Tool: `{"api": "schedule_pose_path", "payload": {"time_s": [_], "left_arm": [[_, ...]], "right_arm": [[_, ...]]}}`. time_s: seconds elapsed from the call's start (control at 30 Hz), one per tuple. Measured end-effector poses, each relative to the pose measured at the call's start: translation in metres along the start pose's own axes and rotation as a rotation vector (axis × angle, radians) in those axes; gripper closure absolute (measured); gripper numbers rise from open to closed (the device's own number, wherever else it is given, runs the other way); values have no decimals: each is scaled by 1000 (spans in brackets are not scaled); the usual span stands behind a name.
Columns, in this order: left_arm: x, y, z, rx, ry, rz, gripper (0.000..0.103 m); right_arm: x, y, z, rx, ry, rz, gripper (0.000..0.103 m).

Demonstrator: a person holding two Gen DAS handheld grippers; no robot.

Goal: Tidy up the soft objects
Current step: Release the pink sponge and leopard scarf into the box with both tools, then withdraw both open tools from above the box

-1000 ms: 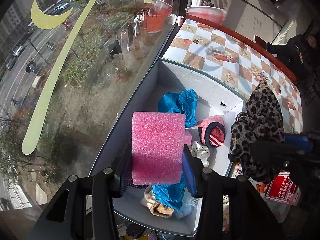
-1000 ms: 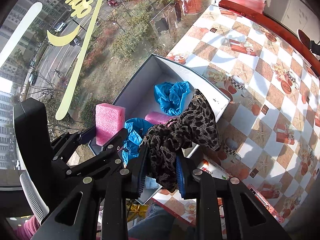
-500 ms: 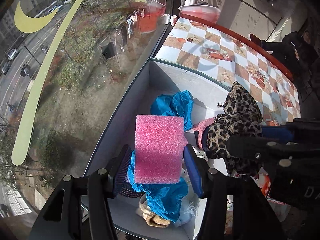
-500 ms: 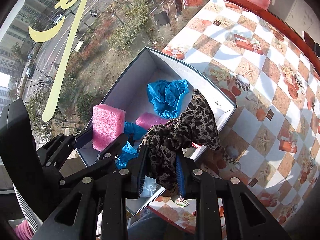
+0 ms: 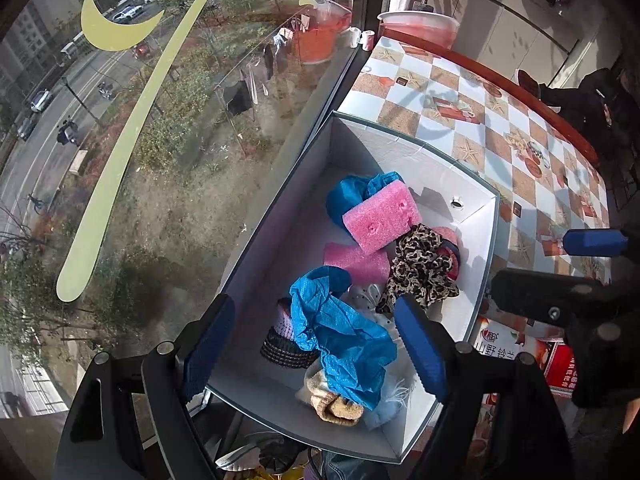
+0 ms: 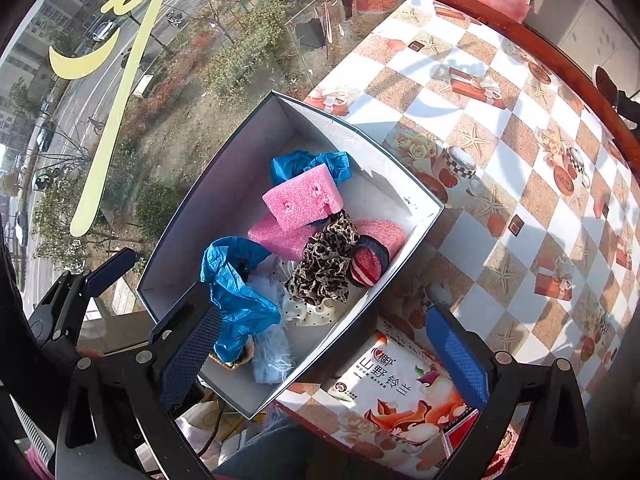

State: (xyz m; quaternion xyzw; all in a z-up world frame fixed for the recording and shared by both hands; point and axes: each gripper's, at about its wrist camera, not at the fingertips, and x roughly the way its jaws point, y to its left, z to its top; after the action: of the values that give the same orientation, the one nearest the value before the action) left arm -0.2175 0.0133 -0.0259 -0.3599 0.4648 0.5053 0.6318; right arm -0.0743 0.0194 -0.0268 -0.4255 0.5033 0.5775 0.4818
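Both grippers hang above a white-lined box (image 5: 404, 148) that sits at the window edge of the checked table (image 6: 520, 184). The left gripper (image 5: 316, 344) has its fingers spread wide and its jaws are opening, with nothing pinched between them; below the gap lies a crumpled blue cloth (image 5: 340, 332). The right gripper (image 6: 324, 352) also stands wide, jaws opening, and it holds nothing.

Inside the box, the pink foam block (image 5: 382, 216) lies tilted near the middle, resting partly on a second blue cloth (image 5: 352, 192) at about 11 o'clock from it. A flatter pink foam piece (image 5: 354, 260) lies just under it at 6 o'clock. The leopard-print fabric (image 6: 324, 264) is bunched at 5 o'clock from the block, touching a red striped rolled item (image 6: 370, 266) at its 3 o'clock. A white dotted cloth (image 6: 308, 312) shows beneath the leopard fabric. At the near end sits what may be a tan knitted piece (image 5: 332, 404), partly covered.

A printed carton (image 6: 400, 392) lies on the table just beside the box.
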Motion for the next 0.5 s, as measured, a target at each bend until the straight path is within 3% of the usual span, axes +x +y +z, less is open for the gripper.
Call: {"api": "schedule_pose_path", "payload": {"time_s": [0.5], "left_arm": [[-5, 2, -13, 9, 22, 4, 18]], "right_arm": [[0, 3, -14, 13, 7, -11, 0]]}}
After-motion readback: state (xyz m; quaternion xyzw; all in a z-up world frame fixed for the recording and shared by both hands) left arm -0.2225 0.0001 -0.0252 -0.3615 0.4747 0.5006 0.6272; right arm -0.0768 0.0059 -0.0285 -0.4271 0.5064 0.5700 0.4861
